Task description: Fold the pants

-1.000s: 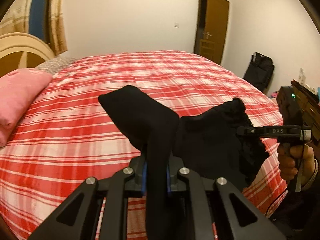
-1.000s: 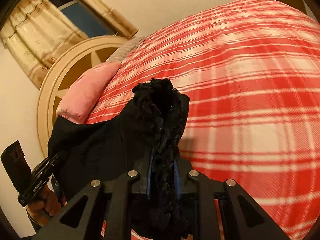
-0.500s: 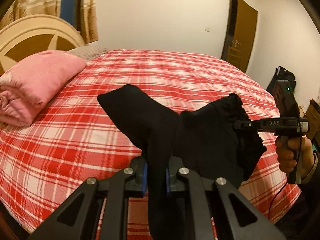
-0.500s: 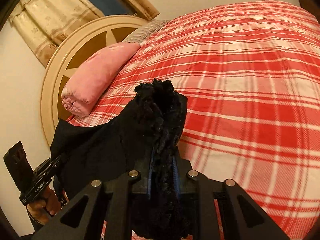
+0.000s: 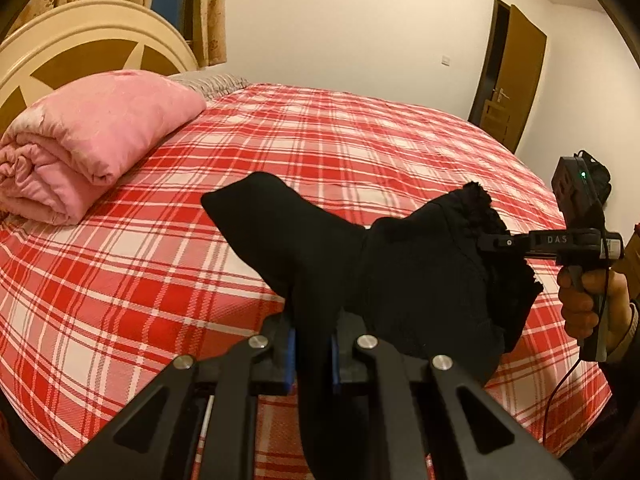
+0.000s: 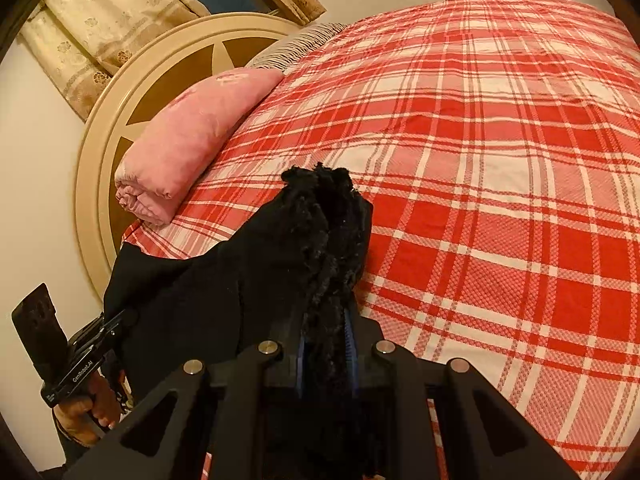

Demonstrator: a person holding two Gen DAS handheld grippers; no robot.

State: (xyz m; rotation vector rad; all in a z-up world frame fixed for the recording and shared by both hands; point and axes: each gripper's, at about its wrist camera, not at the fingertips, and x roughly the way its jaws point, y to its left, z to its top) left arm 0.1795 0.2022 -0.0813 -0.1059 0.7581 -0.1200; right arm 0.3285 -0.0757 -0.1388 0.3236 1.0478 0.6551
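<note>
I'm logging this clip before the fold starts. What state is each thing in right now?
Black pants: bunched, held up over the bed between both tongs.
Left tongs: shut on the pants.
Right tongs: shut on the pants' fuzzy edge.
Pink blanket: folded, lying by the headboard.
Plaid bedspread: spread flat.
Door: ajar.
</note>
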